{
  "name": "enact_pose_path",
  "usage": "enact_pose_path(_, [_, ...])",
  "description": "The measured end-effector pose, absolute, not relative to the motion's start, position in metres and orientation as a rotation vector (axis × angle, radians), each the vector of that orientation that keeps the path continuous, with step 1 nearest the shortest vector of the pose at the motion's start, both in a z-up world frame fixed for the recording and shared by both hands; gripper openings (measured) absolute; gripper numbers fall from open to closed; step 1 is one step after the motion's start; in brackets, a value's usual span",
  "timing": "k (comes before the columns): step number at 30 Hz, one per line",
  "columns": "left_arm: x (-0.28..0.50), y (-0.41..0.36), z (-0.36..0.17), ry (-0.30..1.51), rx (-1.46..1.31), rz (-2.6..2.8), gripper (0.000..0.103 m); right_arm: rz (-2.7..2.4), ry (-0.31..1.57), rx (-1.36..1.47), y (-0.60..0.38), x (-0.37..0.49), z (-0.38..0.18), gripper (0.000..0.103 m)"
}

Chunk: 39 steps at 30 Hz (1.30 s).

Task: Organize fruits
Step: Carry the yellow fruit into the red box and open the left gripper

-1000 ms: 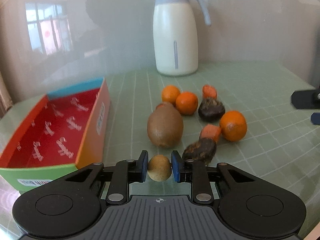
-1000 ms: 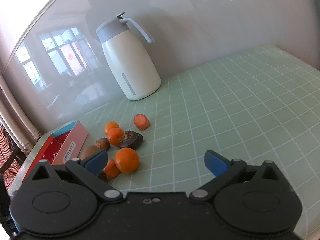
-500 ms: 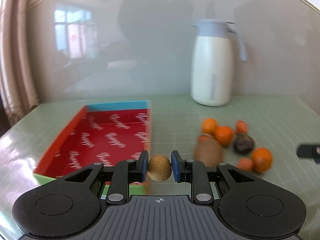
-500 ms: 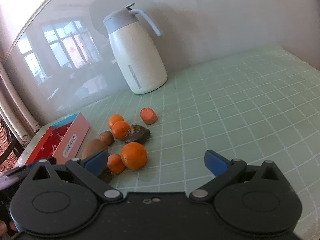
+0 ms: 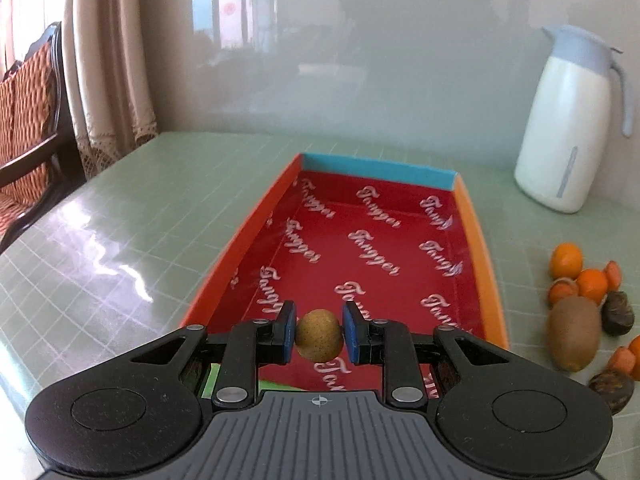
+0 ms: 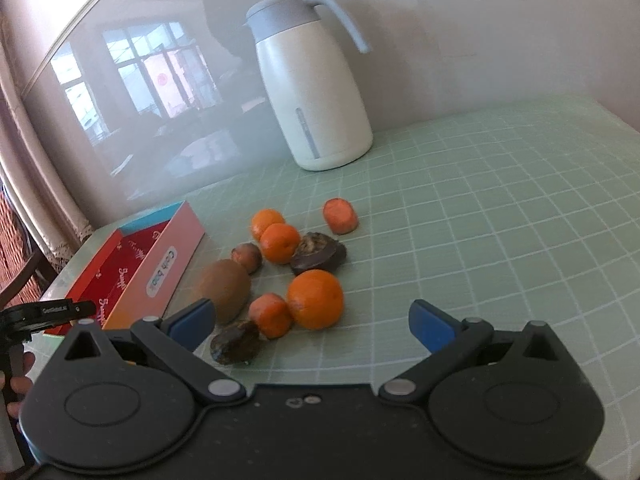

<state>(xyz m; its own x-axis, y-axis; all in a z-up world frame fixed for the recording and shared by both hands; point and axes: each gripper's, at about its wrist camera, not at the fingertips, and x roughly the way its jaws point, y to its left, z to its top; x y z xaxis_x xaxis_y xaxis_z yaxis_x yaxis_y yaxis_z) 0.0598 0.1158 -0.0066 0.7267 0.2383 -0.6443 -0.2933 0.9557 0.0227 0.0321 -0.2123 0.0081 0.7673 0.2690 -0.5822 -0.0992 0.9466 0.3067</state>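
My left gripper (image 5: 319, 335) is shut on a small round tan fruit (image 5: 319, 341), held above the near end of the long red-lined box (image 5: 372, 240). To the right of the box lies the fruit pile: a brown kiwi (image 5: 574, 338), small oranges (image 5: 566, 260) and dark wrinkled fruits (image 5: 619, 313). In the right wrist view my right gripper (image 6: 312, 322) stands wide open above the table, just in front of the pile. The kiwi (image 6: 224, 290), a big orange (image 6: 316, 298), a carrot-like piece (image 6: 340, 216) and a dark fruit (image 6: 318, 258) lie there. The box (image 6: 132, 268) sits to the left.
A white jug with a grey lid (image 5: 568, 120) (image 6: 312, 92) stands at the back by the glossy wall. The green checked tablecloth (image 6: 500, 220) is bare to the right of the pile. A chair (image 5: 28, 128) and curtain stand off the table's left edge.
My left gripper has swung left with the small tan fruit, from above the pile to over the red box. The right gripper has edged closer to the pile, still open.
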Motion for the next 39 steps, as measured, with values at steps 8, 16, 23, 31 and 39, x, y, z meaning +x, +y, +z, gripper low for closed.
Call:
enact_pose_path(8, [0.058, 0.117, -0.010, 0.713, -0.075, 0.311, 0.025, 0.214, 0.687, 0.220, -0.194, 0.035, 0.005, 0.103])
enact_pose_path(16, [0.059, 0.116, -0.007, 0.703, -0.078, 0.316, 0.083, 0.201, 0.705, 0.189, -0.188, 0.038, 0.001, 0.103])
enact_pose_path(23, [0.040, 0.118, 0.006, 0.622, -0.086, 0.368, 0.100, 0.195, 0.710, 0.177, -0.186, 0.038, 0.000, 0.103])
enact_pose_path(31, [0.003, 0.140, 0.017, 0.578, -0.131, 0.380, 0.100, 0.211, 0.692, 0.052, -0.160, 0.040, -0.004, 0.099])
enact_pose_path(39, [-0.022, 0.156, 0.013, 0.575, -0.136, 0.393, 0.100, 0.275, 0.689, 0.038, -0.140, 0.043, -0.006, 0.067])
